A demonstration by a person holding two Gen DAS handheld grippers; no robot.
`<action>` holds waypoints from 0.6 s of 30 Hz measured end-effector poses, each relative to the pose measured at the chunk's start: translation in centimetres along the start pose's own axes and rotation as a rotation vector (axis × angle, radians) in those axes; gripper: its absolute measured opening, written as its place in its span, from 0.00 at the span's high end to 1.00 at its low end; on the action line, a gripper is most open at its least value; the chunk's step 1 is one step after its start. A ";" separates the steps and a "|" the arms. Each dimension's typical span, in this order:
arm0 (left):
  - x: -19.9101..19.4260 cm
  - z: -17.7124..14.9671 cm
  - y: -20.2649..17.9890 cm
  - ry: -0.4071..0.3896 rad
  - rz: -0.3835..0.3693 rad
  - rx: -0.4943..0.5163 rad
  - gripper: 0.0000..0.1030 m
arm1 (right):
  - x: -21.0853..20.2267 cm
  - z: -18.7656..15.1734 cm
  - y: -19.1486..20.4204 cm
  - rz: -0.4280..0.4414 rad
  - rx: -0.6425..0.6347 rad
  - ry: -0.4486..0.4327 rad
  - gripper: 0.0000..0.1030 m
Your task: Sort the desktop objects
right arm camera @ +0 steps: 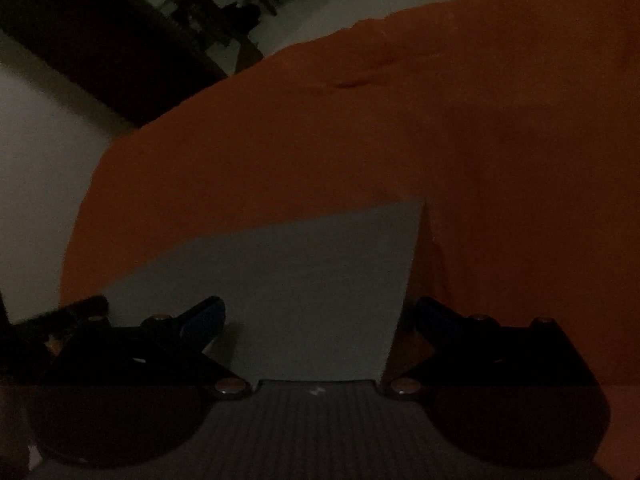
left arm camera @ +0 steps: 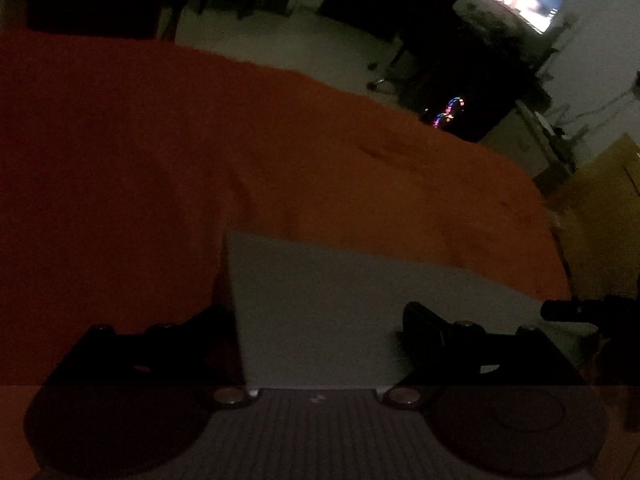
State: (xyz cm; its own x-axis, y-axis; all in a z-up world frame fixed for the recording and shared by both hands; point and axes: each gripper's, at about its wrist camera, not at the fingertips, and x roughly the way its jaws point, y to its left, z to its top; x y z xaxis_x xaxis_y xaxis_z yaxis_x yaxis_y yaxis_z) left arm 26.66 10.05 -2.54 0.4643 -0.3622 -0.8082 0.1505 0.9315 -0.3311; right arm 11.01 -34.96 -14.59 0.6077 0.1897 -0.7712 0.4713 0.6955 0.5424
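Both the left gripper point(left arm camera: 316, 320) and the right gripper point(right arm camera: 320, 316) stand wide and empty above a white sheet point(left arm camera: 340, 300) on the orange cloth point(left arm camera: 160, 160).

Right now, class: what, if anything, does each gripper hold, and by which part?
Nothing. The left gripper and right gripper both stand open above the white sheet on the orange cloth.

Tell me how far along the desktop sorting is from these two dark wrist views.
Done: cannot tell; only a flat pale grey sheet lies on the orange cloth, with no sorted objects in view. In hand: nothing; the left gripper and right gripper both stand open above the sheet. Left: whatever needs sorting lies out of view.
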 end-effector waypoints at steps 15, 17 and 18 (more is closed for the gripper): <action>-7.9 -9.4 -3.3 -0.094 0.039 0.117 0.09 | -5.6 -9.4 5.7 -0.108 -0.178 -0.074 0.00; -8.1 -10.5 -3.8 -0.106 0.044 0.127 0.09 | -5.7 -10.5 5.2 -0.110 -0.184 -0.083 0.00; -8.4 -11.0 -4.0 -0.105 0.045 0.136 0.09 | -5.9 -11.2 5.2 -0.115 -0.189 -0.088 0.00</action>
State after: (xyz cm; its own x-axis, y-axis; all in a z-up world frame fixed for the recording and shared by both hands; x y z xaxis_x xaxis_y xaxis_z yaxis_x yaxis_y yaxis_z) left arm 12.56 9.04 0.16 0.5611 -0.3216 -0.7627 0.2413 0.9450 -0.2208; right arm 2.73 -24.75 -10.96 0.6141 0.0462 -0.7879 0.4176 0.8280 0.3741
